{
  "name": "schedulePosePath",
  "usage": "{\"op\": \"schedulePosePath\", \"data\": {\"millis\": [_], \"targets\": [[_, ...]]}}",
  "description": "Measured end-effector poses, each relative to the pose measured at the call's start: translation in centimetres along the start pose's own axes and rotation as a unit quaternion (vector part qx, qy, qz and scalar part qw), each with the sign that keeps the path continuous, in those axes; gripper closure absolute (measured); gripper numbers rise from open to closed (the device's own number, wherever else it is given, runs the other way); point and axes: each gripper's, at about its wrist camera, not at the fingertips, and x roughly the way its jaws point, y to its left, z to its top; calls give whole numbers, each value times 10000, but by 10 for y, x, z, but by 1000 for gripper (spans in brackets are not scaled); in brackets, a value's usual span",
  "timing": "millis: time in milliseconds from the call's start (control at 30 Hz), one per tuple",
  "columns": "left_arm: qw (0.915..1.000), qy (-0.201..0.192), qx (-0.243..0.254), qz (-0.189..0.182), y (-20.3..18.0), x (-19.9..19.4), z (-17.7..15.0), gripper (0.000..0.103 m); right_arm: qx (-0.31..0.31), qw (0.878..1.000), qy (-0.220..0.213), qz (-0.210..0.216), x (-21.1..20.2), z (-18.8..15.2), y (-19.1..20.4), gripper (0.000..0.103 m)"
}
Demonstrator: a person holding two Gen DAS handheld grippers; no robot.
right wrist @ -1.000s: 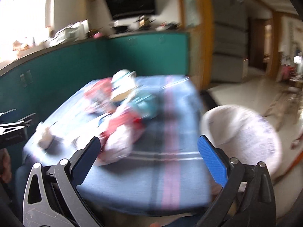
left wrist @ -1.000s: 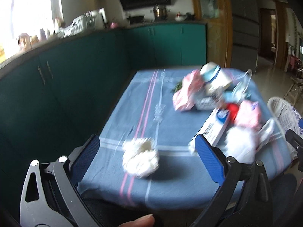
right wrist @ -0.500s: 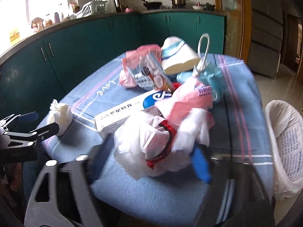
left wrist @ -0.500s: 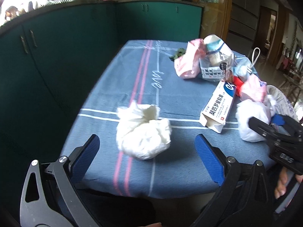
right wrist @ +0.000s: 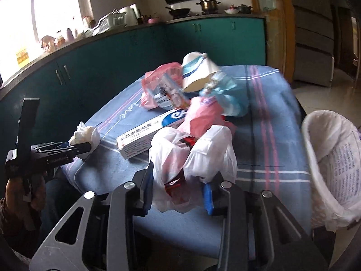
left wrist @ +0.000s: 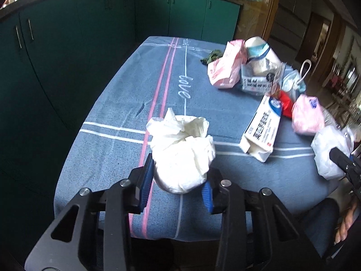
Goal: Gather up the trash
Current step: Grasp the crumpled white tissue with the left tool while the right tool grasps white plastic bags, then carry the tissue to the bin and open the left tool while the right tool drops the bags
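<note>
While both hand-held grippers clamp trash | blue tablecloth (left wrist: pixel 112 140) | green cabinets (left wrist: pixel 67 45)

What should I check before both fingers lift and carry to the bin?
1. Left gripper closed on the crumpled tissue wad: ok.
2. Right gripper closed on the white plastic bag: ok.
3. Red wrapper inside that bag secure: cannot tell.
4. Lined bin open, beside the table: ok.
5. Bag clear of the toothpaste box: cannot tell, they overlap in view.
6. Tissue free of other trash: ok.
</note>
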Motion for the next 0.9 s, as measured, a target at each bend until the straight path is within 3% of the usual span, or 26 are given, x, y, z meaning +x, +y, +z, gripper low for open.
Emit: {"op": "schedulePosePath", "data": {"millis": [200, 433, 633, 767, 900], "targets": [[9986, -513, 133, 12, -12, -25, 19, 65, 132, 9975, -321, -614, -29, 13, -31, 67], [9955, -793, 342, -378, -42, -34, 43, 64, 299, 9931, -4, -1138, 9, 21, -64, 67], [9919, -938, 604, -609, -68, -33, 49, 63, 309, 9949, 393, -879, 51, 16, -58, 67], [9883, -1069, 741, -794, -83, -33, 68, 63, 91, 9953, 368, -888, 60, 29, -42, 67], [9859, -1240, 816, -774, -87, -38, 83, 63, 17, 9932, 27, -1166, 49, 47, -42, 67]]}}
